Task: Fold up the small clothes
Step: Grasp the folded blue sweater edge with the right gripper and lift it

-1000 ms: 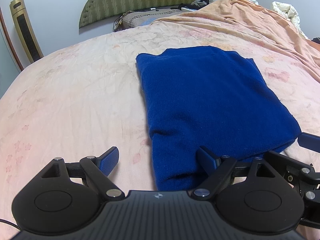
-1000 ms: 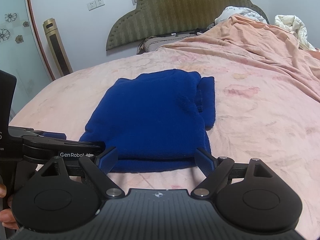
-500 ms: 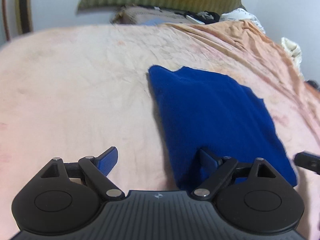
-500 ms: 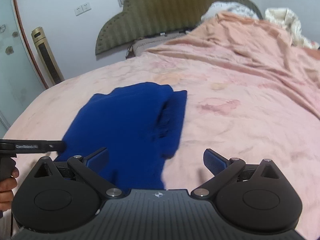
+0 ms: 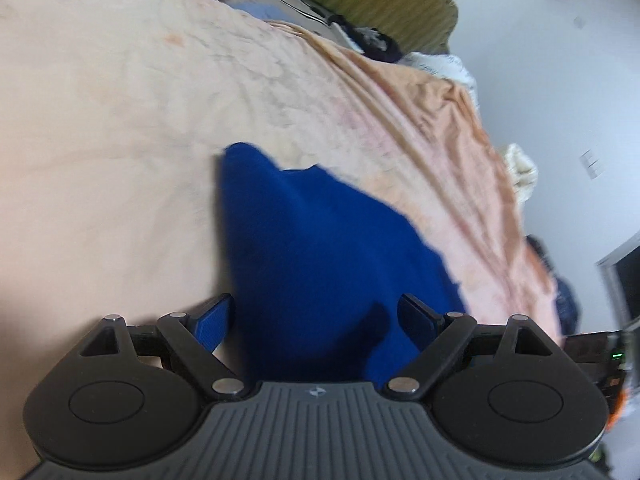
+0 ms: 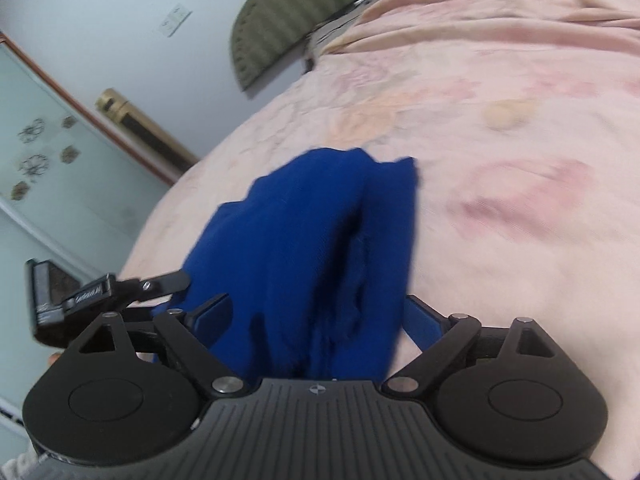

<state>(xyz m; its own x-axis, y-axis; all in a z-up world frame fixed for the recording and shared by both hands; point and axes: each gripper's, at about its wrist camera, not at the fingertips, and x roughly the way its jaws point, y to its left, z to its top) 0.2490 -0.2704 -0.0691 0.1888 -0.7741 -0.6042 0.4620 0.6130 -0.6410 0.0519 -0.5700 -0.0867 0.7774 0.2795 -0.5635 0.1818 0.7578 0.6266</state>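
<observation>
Two tools: left tool [image 5: 314, 316] apart | right tool [image 6: 318, 316] apart, just narrowing | blue garment [image 5: 320, 248] between both

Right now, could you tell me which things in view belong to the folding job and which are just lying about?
Part of the job:
- blue garment, lying on the bed
- left gripper, jaws open
- right gripper, jaws just been closing, astride the cloth

Just lying about:
- pink bedsheet
- orange blanket
- green headboard
- gold standing unit
</observation>
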